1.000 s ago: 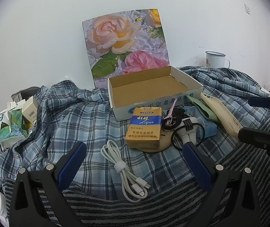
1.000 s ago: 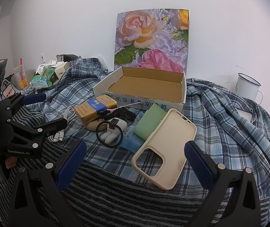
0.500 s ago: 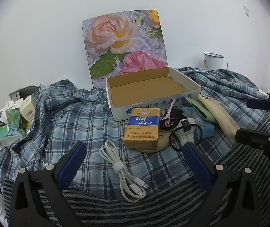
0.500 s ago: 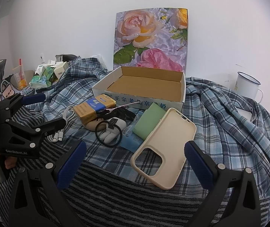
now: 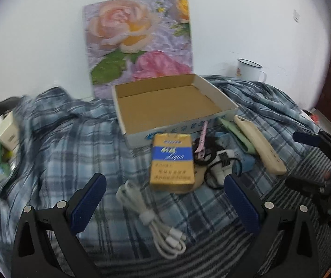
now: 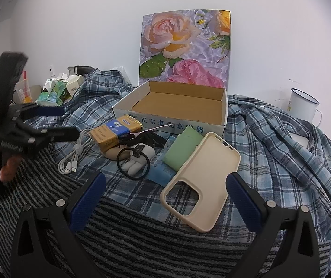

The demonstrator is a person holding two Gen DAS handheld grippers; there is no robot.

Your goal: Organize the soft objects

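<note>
An open cardboard box (image 5: pixel 172 106) (image 6: pixel 179 106) with a rose-printed lid stands on a plaid shirt (image 5: pixel 61 153) (image 6: pixel 281 143). In front of it lie a yellow cigarette pack (image 5: pixel 171 162) (image 6: pixel 115 131), a white coiled cable (image 5: pixel 156 217) (image 6: pixel 73 155), a black hair tie (image 6: pixel 133 162), a green pouch (image 6: pixel 185 148) and a cream phone case (image 6: pixel 202 180) (image 5: pixel 258 146). My left gripper (image 5: pixel 165 203) is open and empty, just short of the pack and cable. My right gripper (image 6: pixel 165 201) is open and empty before the phone case.
A white enamel mug (image 5: pixel 250 69) (image 6: pixel 303 104) stands at the back right. Small boxes and tissue packs (image 6: pixel 56 90) are piled at the left. A striped grey cloth (image 6: pixel 142 238) covers the near surface. The white wall is close behind.
My left gripper has swung right and moved closer, so the box and pack shifted left in its view. The right gripper has barely moved.
</note>
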